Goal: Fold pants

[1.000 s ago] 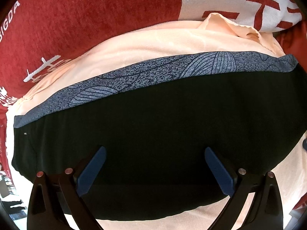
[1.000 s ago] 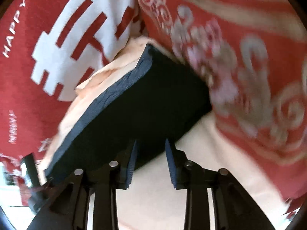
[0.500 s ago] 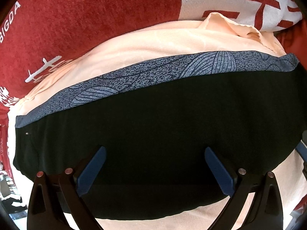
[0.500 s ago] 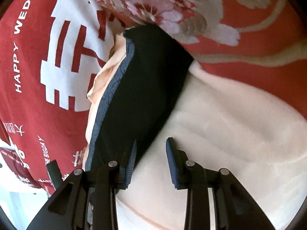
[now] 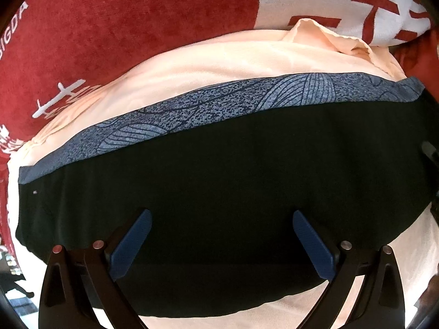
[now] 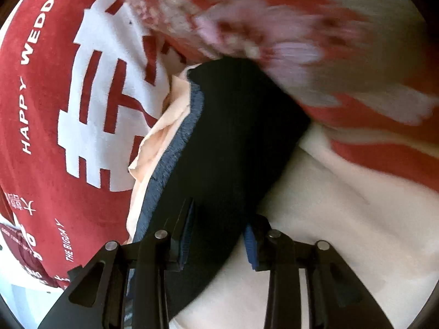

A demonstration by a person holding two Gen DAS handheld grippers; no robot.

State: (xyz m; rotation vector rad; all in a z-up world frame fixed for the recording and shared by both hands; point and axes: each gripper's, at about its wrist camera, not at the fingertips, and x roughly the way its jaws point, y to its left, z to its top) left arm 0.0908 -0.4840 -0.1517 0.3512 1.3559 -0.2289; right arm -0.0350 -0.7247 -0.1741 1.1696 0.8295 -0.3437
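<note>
Pants (image 5: 233,186) lie folded on the peach cloth (image 5: 214,68); left tool (image 5: 222,241) gapes wide above them, right tool (image 6: 218,230) straddles their edge, its jaws just widened.

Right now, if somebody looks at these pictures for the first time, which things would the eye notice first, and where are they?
The black pants with a blue patterned waistband fill the middle of the left wrist view, lying on peach cloth. Behind it spreads a red blanket with big white lettering.
</note>
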